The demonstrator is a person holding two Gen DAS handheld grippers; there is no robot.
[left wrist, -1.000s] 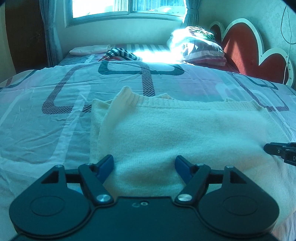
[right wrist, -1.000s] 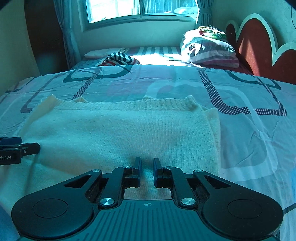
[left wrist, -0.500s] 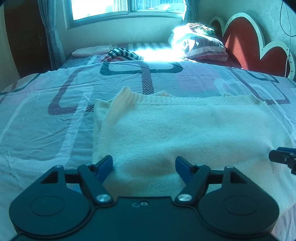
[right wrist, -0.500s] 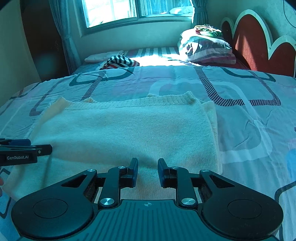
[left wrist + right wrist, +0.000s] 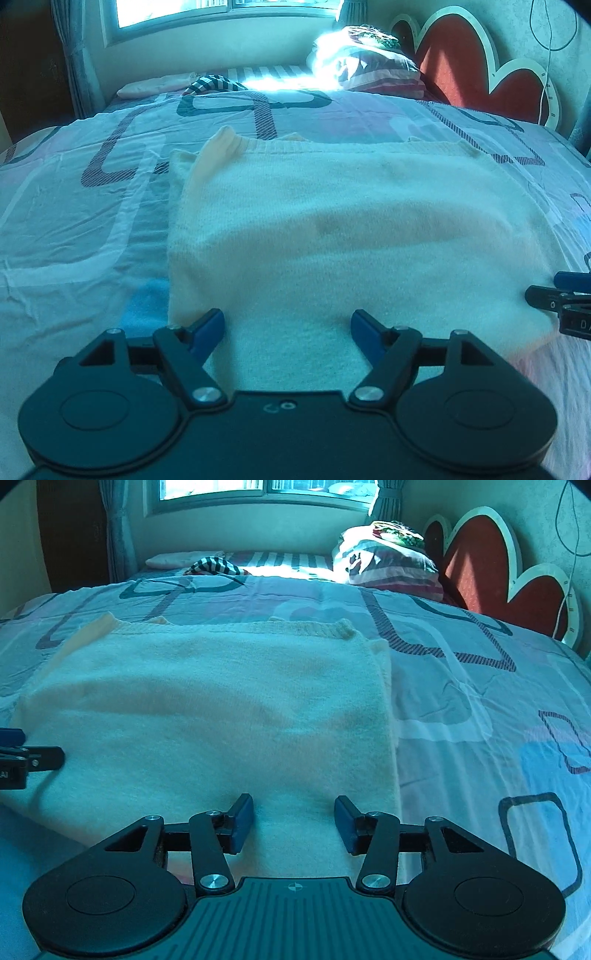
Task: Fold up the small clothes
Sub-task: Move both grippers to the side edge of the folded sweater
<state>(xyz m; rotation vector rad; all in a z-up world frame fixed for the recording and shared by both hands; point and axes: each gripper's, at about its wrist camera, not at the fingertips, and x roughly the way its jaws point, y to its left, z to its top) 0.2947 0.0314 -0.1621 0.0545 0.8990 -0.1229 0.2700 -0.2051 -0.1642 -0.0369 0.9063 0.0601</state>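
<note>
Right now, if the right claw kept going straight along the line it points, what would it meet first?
Most likely the cream knitted sweater lying on the bed: the right claw, whose jaws have just been opening with nothing gripped, tilts down over the sweater's near edge. The gap is hard to judge.

Both views carry a strong blue-green cast and fisheye distortion that bows the scene and blackens the frame corners. Daylight enters through the window (image 5: 221, 11) at the far wall and burns out a glare patch on the pillows (image 5: 365, 66) and the far end of the bed (image 5: 480, 686). The near foreground lies in soft shade, slightly blurred toward the lower right edge of the left view.
</note>
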